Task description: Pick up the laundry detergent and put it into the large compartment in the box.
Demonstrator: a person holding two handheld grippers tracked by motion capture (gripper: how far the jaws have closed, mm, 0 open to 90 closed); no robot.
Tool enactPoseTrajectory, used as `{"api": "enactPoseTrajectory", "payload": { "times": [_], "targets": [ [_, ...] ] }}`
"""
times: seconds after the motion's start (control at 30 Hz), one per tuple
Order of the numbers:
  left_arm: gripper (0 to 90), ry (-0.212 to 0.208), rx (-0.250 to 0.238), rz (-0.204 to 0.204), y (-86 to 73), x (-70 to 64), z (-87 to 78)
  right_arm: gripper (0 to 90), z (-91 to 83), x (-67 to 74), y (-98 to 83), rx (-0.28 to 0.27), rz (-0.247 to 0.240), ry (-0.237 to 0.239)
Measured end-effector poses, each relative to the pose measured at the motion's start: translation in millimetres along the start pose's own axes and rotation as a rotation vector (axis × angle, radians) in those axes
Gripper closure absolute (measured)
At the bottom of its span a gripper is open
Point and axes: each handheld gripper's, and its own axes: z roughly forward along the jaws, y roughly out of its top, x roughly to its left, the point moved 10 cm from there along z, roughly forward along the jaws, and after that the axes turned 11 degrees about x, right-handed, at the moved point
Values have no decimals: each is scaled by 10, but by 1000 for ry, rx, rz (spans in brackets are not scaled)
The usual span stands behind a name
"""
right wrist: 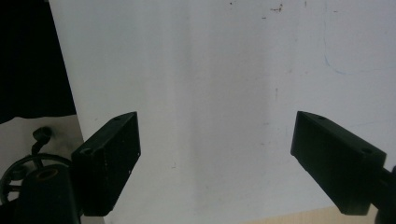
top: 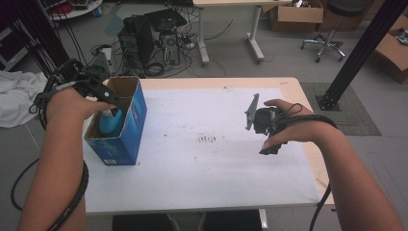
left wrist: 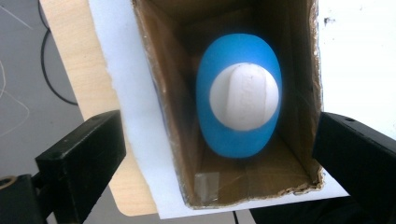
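Grey flooring strewn with black cables, computer towers (top: 154,41) and brown cardboard cartons (top: 294,15) is seen behind a light wooden bench (top: 308,154), most of which is covered by a white sheet (top: 211,163) marked with a few dark specks. An open-topped blue cardboard box (top: 126,132) with a bare brown inside is stood at the left edge of that sheet. A blue, egg-shaped bottle with a round white cap (left wrist: 240,100) is held inside the box, cap upward; in the left gripper view it is seen from above, close to the far end of the box, with the taped brown floor of the box exposed in front of it.

The left tool (top: 103,94) is held just above the open top of the box, and in the left gripper view (left wrist: 219,154) its two black jaws are spread wide, one outside each long wall of the box, touching neither the box nor the bottle. Nothing is gripped by it.

The right tool (top: 262,122) is held above the sheet, well to the right of the box, with a grey three-cornered plate on its top. In the right gripper view (right wrist: 217,158) its jaws are likewise parted wide over bare white sheet, with nothing between them. A white cloth (top: 17,96) is seen on the floor to the left of the box.
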Motion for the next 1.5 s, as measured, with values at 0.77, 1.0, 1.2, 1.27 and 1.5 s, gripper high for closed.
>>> {"api": "enactPoseTrajectory", "payload": {
  "times": [0.77, 1.0, 1.2, 1.27, 1.5],
  "targets": [
    [1, 70, -141, 274, 24, -382, -648, 160, -34, -44, 12, 9, 0, 4],
    [1, 88, -182, 526, 10, -796, -681, 160, -48, -68, 13, 13, 3, 2],
    [1, 132, -126, 742, -73, -1143, -541, 160, -73, -48, 16, 15, 1, 5],
    [1, 135, -117, 787, -86, -1249, -502, 160, -74, -37, 14, 20, -3, 8],
    [1, 137, -113, 996, -115, -1672, -413, 160, -67, -30, 15, 25, -2, 18]
  ]
}}
